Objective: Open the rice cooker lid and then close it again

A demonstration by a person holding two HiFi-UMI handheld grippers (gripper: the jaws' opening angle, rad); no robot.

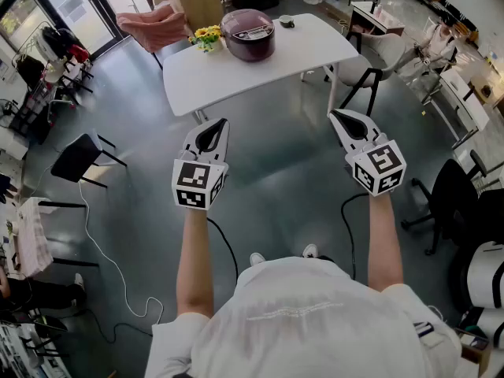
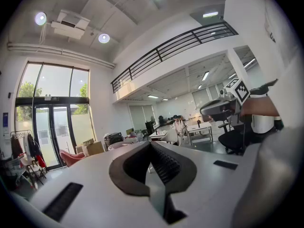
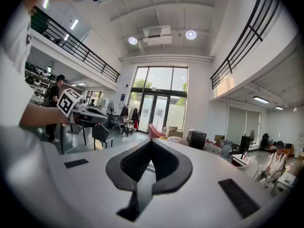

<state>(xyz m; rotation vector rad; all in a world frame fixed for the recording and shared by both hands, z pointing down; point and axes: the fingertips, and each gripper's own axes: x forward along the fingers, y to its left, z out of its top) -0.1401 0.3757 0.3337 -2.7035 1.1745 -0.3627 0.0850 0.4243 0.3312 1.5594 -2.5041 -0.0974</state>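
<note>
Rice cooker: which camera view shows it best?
The head view: the rice cooker stands whole on the white table, lid closed, beside yellow flowers. In both gripper views I cannot make it out past the jaws in front.

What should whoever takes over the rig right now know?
Left gripper: shut, empty, held out roughly level, well short of the table.
Right gripper: same, shut and empty.
Cooker: on the table's far side beside the flowers, lid down.
Done: nothing that shows.
Left: walk up, open the lid, close it again.
</note>
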